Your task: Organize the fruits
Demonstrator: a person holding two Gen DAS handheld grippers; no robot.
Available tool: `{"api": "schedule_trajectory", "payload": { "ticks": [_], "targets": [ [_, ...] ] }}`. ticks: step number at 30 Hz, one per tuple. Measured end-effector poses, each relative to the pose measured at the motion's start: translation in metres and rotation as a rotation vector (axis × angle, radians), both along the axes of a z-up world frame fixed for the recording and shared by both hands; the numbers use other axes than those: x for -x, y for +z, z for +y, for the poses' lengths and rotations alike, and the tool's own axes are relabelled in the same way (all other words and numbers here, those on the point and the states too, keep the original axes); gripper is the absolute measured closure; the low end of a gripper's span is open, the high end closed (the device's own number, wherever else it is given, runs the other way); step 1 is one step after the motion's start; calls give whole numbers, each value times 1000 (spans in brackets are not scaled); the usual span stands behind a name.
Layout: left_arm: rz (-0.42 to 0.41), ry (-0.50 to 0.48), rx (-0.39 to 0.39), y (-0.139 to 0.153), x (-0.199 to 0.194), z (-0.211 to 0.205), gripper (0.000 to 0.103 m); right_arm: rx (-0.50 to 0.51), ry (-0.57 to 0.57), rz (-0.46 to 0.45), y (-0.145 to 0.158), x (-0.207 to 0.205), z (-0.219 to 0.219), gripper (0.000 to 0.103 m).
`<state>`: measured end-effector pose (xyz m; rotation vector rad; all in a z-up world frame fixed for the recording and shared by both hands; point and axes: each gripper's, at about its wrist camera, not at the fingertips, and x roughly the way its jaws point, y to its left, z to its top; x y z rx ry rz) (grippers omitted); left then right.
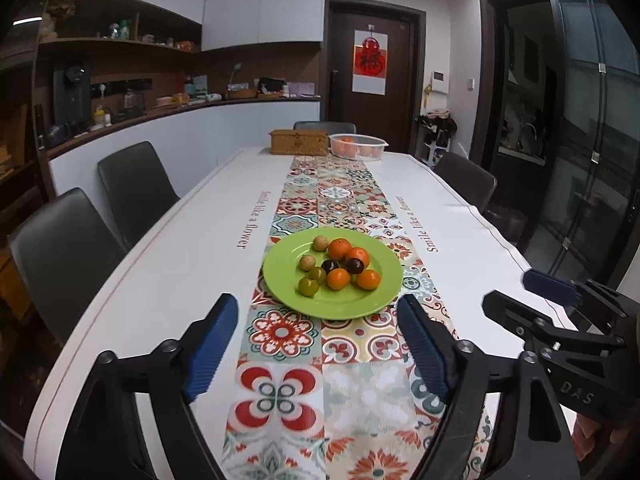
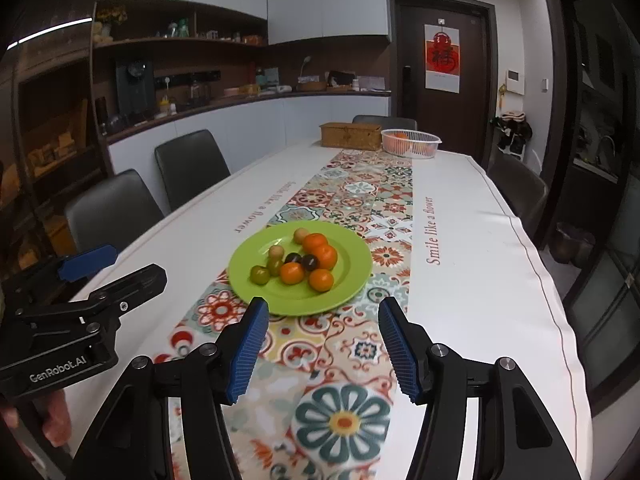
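So, fruits sit piled on the plate (image 1: 372,300) mid-table on the runner (image 1: 280,360): oranges (image 1: 339,249), dark plums (image 1: 354,266), greenish ones (image 1: 308,287). Left gripper (image 1: 316,344) and right gripper (image 2: 322,348) both gape empty, short of the plate. Fruits look small, round, smooth (likely to roll, bruisable); pinch across the middle, gently. Far basket (image 1: 358,146) contents are blurry, and I can't tell the fruit kinds for sure.

The plate (image 1: 332,304) looked glossy plastic, the basket (image 1: 360,145) perforated plastic, the box (image 1: 298,142) woven wicker, the fingers (image 1: 212,344) ribbed.
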<state>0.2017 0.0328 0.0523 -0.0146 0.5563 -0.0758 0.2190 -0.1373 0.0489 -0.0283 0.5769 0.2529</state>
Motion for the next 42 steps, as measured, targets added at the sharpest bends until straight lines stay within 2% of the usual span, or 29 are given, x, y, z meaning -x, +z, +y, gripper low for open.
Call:
{"api": "schedule_trajectory", "payload": {
  "ticks": [3,7,9,16,31,42],
  "targets": [
    [-14,15,-19,5,18,-2,13,-2,-16,-21,4,22,-3,36],
    [-22,6,-29,7,41,-6,10,-10,-20,-36,8,46,-7,36],
    [-24,-2,-26,8,50,-9,10,-16,-22,-41,10,57,-8,32],
    [-31,-14,-28,9,77,-15,1,-10,-49,-67,12,93,-18,29],
    [-69,-23,-64,18,113,-24,0,-12,-96,-114,21,135,-34,27],
    [-101,-5,-78,27,129,-25,0,-23,-85,-134,26,147,-33,27]
  ]
}}
